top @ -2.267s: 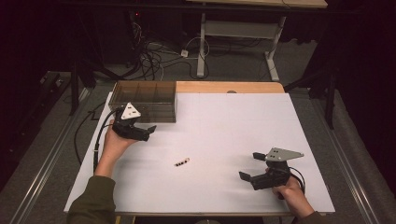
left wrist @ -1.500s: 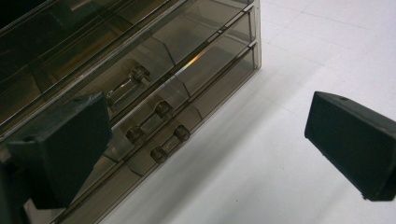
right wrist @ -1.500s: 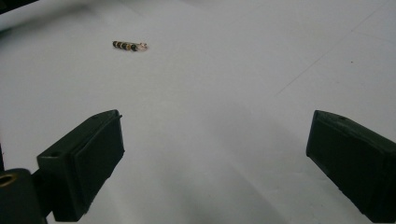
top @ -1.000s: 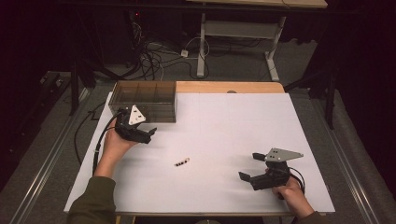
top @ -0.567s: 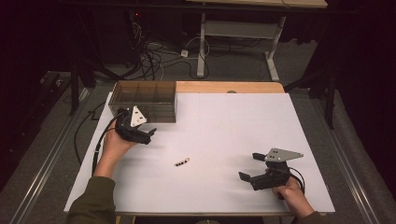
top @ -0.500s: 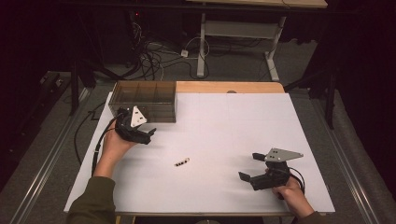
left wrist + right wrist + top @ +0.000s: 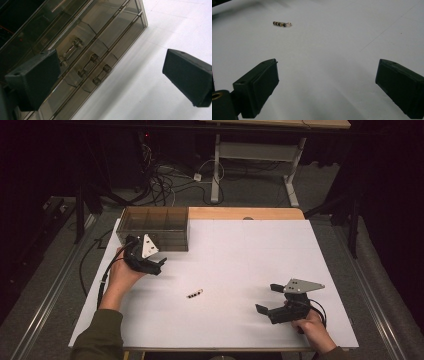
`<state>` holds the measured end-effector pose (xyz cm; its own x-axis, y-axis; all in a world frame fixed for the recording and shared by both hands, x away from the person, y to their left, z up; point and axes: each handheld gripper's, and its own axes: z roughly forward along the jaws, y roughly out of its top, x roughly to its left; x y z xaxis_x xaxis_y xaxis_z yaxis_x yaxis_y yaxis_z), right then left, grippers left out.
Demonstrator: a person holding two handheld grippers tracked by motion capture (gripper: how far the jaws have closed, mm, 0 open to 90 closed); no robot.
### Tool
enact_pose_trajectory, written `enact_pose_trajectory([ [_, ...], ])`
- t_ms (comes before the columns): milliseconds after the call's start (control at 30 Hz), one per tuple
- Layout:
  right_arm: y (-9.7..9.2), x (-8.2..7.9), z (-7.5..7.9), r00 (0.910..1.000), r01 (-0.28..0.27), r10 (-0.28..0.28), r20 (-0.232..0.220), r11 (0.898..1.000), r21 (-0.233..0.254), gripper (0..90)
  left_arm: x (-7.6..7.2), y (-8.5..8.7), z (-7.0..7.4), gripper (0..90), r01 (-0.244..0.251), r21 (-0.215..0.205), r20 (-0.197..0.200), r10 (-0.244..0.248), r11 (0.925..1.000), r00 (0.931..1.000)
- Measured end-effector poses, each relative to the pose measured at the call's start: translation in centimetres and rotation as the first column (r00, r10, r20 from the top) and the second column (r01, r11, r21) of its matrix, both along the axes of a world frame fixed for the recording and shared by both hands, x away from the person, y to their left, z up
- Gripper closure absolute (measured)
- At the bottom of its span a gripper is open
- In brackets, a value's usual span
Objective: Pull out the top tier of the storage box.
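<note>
A smoky clear-plastic drawer box [image 7: 155, 227] blocks the far left corner; the white counter [image 7: 250, 255] lies open around a small beaded piece [image 7: 194, 294].

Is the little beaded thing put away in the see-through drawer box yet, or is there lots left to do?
Not yet. Nothing looks done: the drawer box has its drawers shut, and the little beaded piece lies loose on the white table. In hand: the left tongs are open right in front of the drawer handles. The right tongs wait open, apart from the piece. Probably left: opening a drawer, picking up, putting in.
</note>
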<state>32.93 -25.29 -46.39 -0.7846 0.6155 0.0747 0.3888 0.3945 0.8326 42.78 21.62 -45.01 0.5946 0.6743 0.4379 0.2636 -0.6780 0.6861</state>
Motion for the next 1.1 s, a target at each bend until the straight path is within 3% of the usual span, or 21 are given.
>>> enact_pose_trajectory([
  [667, 0.0, -0.01, 0.0, 1.0, -0.002, 0.002, -0.001, 1.0, 0.0, 5.4, -0.12, -0.33, -0.17, 1.1, -0.001, 0.069, 0.033, -0.001, 0.9976, 0.9995],
  [1100, -0.01, -0.02, 0.01, 1.0, -0.002, 0.002, 0.0, 1.0, 0.001, 5.5, -0.23, -0.46, -0.46, 1.1, -0.013, 0.127, 0.059, 0.005, 0.9918, 0.9982],
])
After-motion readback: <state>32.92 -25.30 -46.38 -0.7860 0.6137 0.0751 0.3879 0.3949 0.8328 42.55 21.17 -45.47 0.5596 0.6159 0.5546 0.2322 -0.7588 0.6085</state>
